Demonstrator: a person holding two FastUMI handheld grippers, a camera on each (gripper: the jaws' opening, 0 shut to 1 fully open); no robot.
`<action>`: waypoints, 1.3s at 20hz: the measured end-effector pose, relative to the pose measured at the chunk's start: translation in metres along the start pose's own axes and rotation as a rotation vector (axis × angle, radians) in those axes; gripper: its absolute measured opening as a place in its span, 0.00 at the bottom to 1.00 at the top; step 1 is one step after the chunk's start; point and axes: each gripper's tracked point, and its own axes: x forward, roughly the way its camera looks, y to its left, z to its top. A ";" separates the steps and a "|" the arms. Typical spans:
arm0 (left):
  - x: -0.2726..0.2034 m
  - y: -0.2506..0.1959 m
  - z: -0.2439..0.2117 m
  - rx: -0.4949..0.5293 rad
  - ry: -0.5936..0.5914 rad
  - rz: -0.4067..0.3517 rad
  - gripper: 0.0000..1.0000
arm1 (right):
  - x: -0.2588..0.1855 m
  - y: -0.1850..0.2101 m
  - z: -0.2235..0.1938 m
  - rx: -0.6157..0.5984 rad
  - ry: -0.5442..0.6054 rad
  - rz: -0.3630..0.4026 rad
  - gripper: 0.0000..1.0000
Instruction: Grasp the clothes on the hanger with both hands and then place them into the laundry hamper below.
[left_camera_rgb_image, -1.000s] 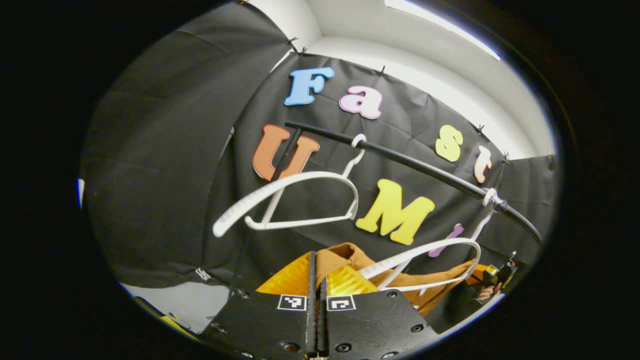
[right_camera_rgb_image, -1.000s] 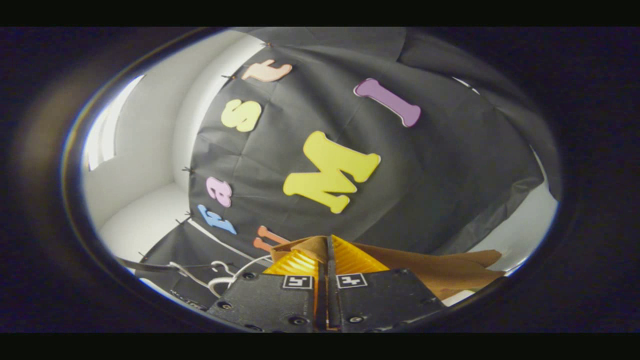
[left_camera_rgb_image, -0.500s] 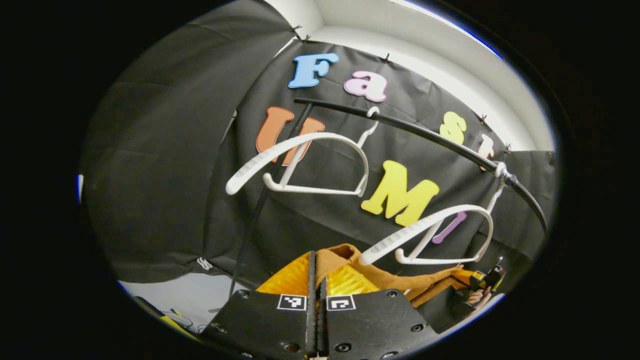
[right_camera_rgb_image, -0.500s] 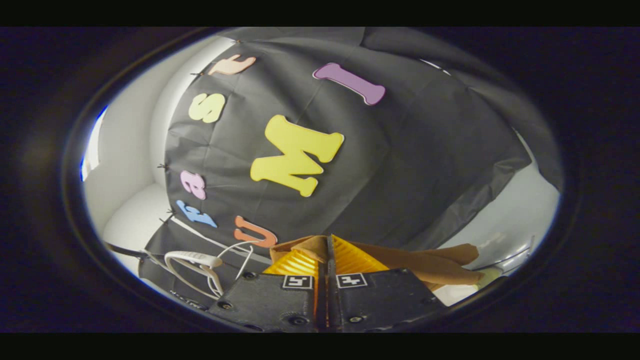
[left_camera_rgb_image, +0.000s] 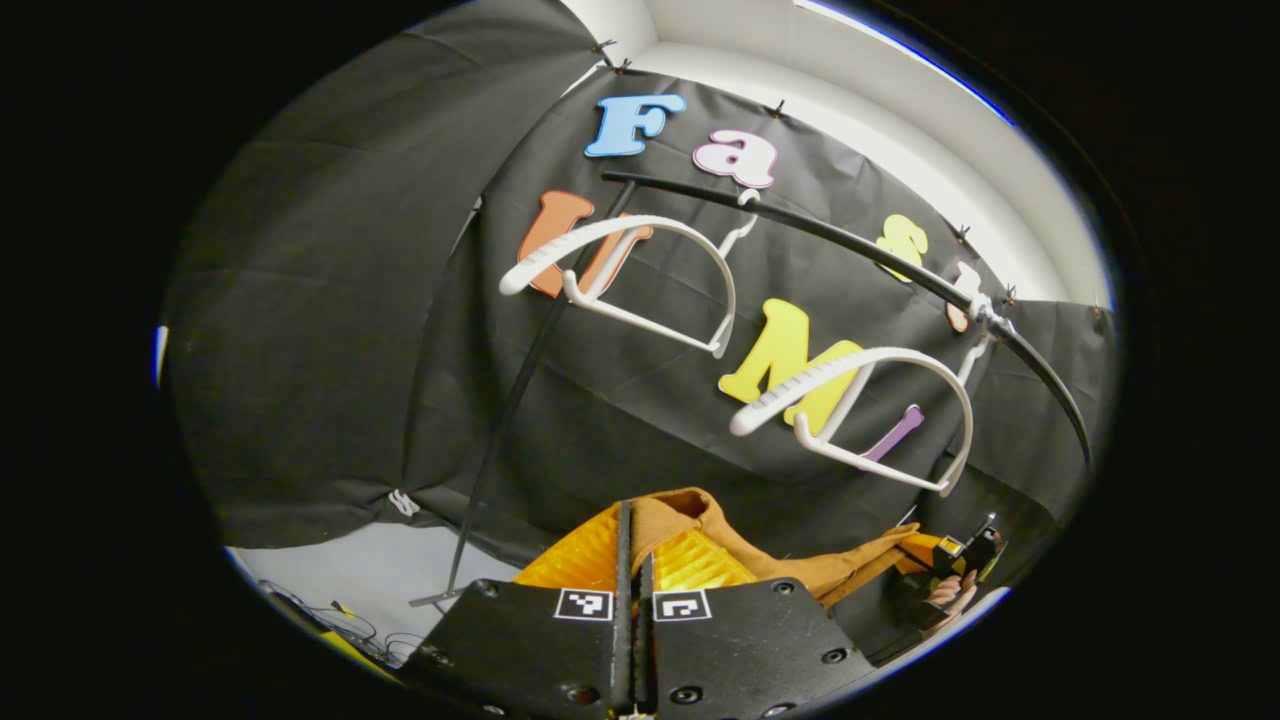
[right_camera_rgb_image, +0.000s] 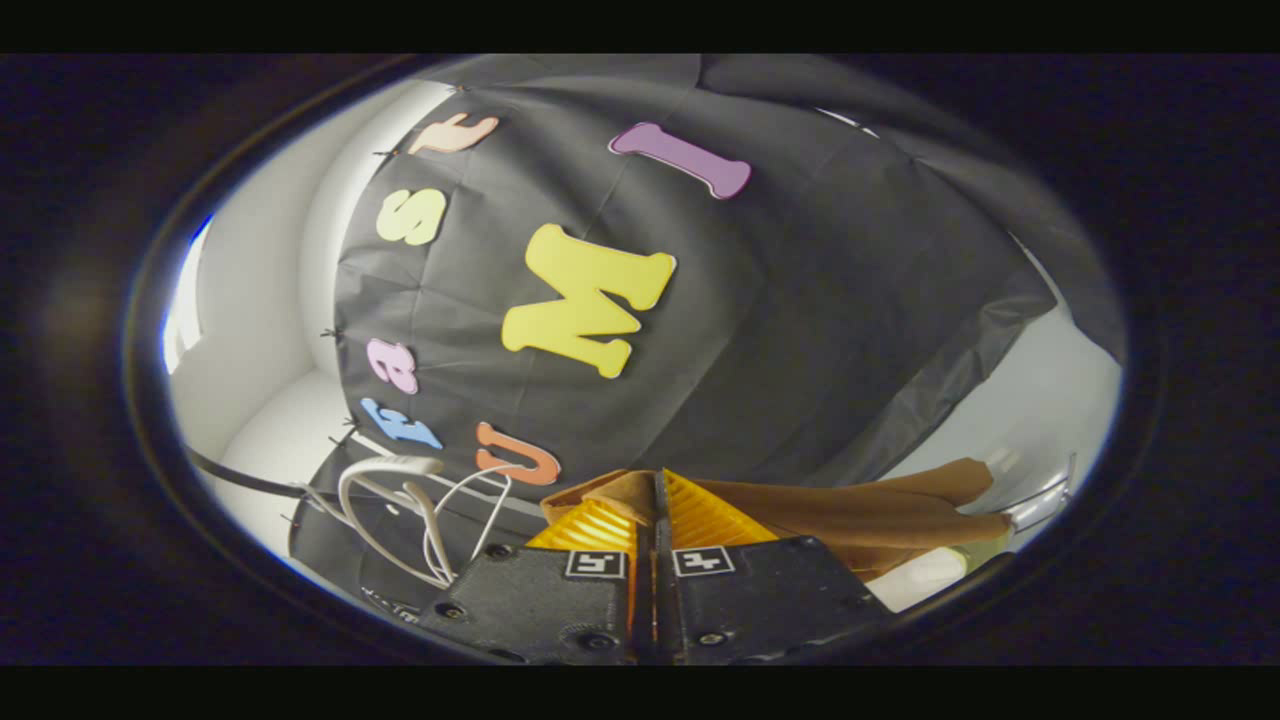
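Cloth held off the hangers by both grippers.

The brown garment (left_camera_rgb_image: 760, 555) is soft and folded, stretched in a loose band between the left gripper (left_camera_rgb_image: 632, 530) and the right gripper (right_camera_rgb_image: 655, 505); each has its ribbed fingers pressed together on a bunched edge of it. Two white plastic hangers, one (left_camera_rgb_image: 640, 275) bare and another (left_camera_rgb_image: 870, 400) bare beside it, curve from a thin black rail (left_camera_rgb_image: 860, 255) above the garment. In the left gripper view a hand (left_camera_rgb_image: 950, 592) grips the far tool.
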 end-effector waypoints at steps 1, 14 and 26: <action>-0.004 -0.003 -0.004 -0.003 0.009 -0.011 0.01 | -0.004 0.000 -0.005 0.000 0.012 0.002 0.05; -0.059 -0.087 -0.026 0.067 0.042 -0.216 0.01 | -0.050 0.063 -0.099 -0.029 0.177 0.149 0.05; -0.059 -0.111 -0.094 0.023 0.168 -0.283 0.07 | -0.043 0.064 -0.194 0.064 0.366 0.168 0.04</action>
